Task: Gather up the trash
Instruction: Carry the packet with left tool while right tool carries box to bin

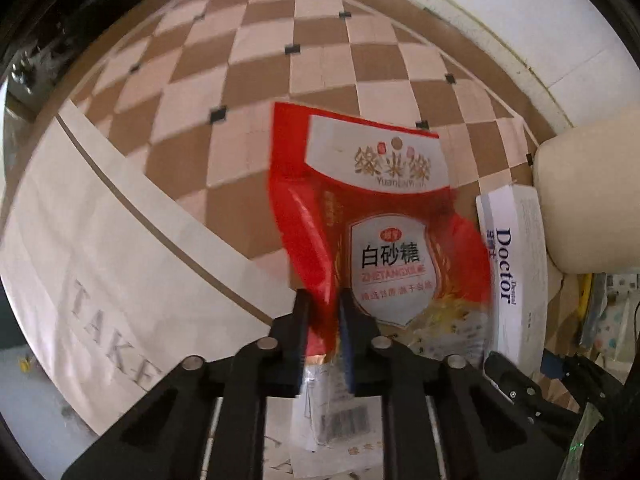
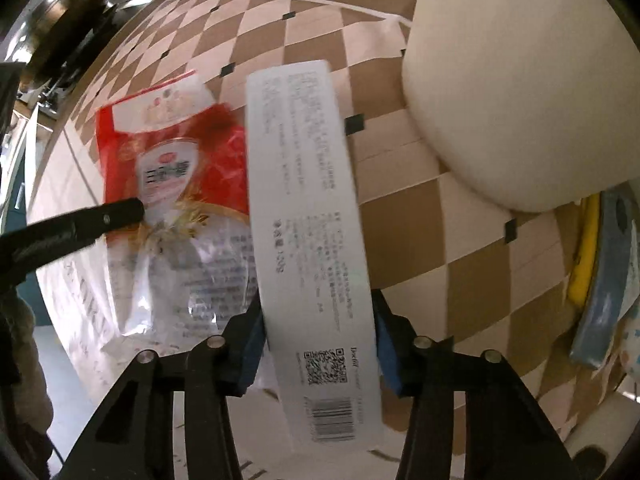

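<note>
- Checkered surface (image 1: 256,92): brown and pale pink diamonds with small black squares at the corners; it fills both views and serves as the landmark here. Whether it is a floor or a tabletop cannot be told.
- White wall (image 1: 500,8): borders the far edge of the checkered surface.
- Cream rounded object (image 2: 516,80): rests on the checkered surface at its right side; identity unclear.
- Paper bag (image 1: 100,264): white, printed "TAKE", lies on the near-left part of the checkered surface; likely the collection point.
- Sugar bag (image 1: 380,224): red and white, empty-looking, raised above the checkered surface; left gripper (image 1: 325,312) pinches its lower edge.
- Toothpaste box (image 2: 316,248): white, raised above the checkered surface; right gripper (image 2: 320,332) clamps its sides.
- Progress, judged: two pieces are picked up, neither yet deposited; no other loose trash is plainly visible.
</note>
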Demonstrator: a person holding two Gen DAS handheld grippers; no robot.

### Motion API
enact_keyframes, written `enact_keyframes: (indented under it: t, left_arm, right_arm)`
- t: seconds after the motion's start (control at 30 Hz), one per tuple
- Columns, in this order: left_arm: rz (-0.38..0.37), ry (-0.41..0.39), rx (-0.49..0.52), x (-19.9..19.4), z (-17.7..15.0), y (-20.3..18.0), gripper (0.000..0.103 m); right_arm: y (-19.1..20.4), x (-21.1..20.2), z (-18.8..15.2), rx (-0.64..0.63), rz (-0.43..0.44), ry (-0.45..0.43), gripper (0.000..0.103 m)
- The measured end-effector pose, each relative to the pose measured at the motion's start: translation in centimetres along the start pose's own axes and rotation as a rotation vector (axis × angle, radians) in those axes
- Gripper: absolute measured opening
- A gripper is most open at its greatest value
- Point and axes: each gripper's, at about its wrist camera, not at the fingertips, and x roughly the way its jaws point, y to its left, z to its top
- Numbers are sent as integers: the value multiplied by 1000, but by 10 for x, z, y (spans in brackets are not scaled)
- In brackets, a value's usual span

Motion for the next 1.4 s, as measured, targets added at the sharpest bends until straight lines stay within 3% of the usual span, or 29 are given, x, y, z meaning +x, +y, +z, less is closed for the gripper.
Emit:
enact_keyframes:
  t: [0.2, 0.37, 0.57, 0.8, 1.1, 1.23, 1.4]
  left_arm:
    - [55, -154, 35, -58, -13, 18, 7]
    - [100, -276, 17, -114, -32, 69, 7]
    - [158, -371, -54, -170, -71, 149, 7]
    - [207, -413, -197, -215, -140, 265, 7]
    - [292, -372, -424, -213, -240, 416, 7]
    - [295, -280, -540, -180, -275, 480, 7]
    - [269, -121, -671, -96, -302, 554, 7]
  right_arm:
    - [1, -15, -19, 56, 38, -25, 50]
    - [19, -36, -39, 74, 56, -78, 49]
    - [71, -62, -57, 38, 95, -129, 49]
    - [193, -88, -87, -105, 157, -165, 49]
    - [397, -51, -128, -336, 226, -90, 49]
    - [466, -11, -155, -407, 230, -18, 49]
    - [535, 56, -177, -507, 202, 101, 49]
